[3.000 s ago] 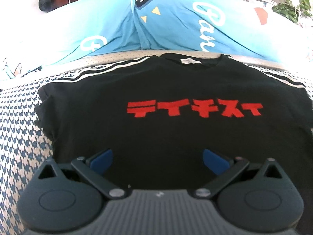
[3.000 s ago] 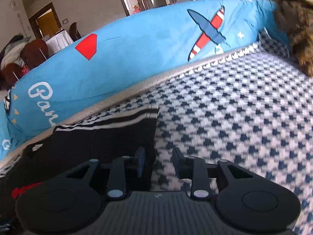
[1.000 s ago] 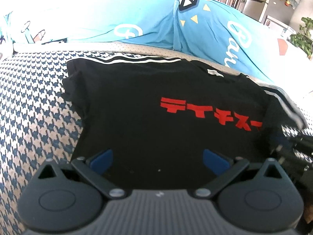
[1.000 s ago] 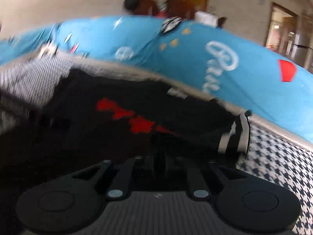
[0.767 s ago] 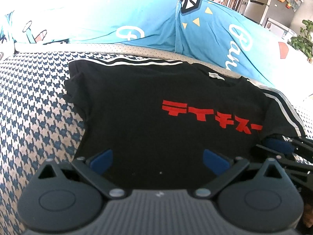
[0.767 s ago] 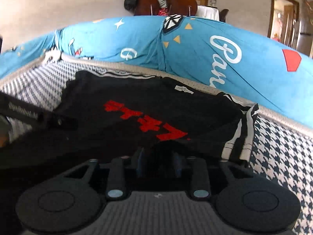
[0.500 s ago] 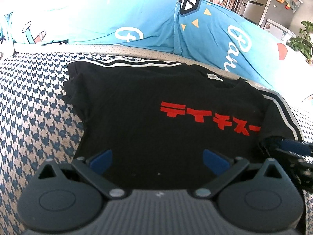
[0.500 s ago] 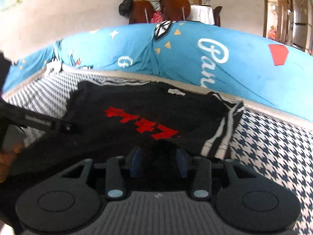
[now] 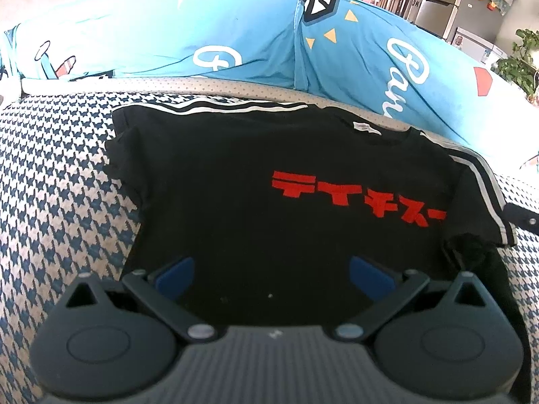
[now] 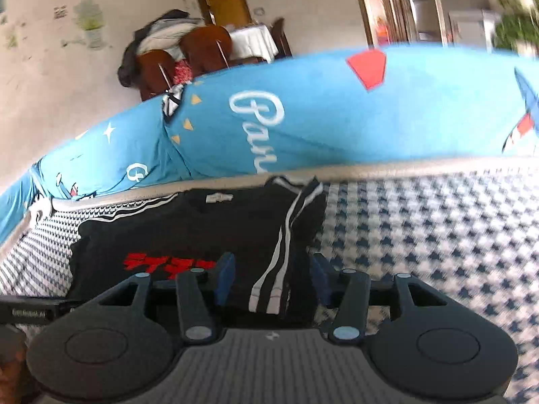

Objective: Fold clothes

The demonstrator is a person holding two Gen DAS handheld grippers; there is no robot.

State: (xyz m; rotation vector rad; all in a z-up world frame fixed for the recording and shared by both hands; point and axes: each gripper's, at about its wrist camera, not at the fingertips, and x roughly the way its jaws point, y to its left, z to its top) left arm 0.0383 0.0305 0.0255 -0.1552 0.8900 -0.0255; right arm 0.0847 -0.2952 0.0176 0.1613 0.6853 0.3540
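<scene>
A black T-shirt [image 9: 235, 202] with red characters and white shoulder stripes lies face up on the houndstooth sofa seat [image 9: 50, 202]. Its right sleeve [image 9: 485, 202] is folded inward over the body. My left gripper [image 9: 271, 272] is open above the shirt's lower part, holding nothing. In the right wrist view the shirt [image 10: 188, 235] lies ahead, and my right gripper [image 10: 271, 279] is open with the folded striped sleeve [image 10: 279, 269] between its blue pads, jaws apart from it. A bit of the right gripper shows at the left view's right edge [image 9: 522, 219].
A blue cartoon-print cover [image 9: 235, 33] drapes the sofa back behind the shirt. Bare houndstooth seat [image 10: 438, 235] extends to the right of the shirt. Chairs with clothes [image 10: 168, 54], a doorway and a fridge stand in the room behind.
My right gripper carried the right sleeve inward over the shirt, opened and pulled back to the right. My left gripper stayed open and nearly still over the hem.
</scene>
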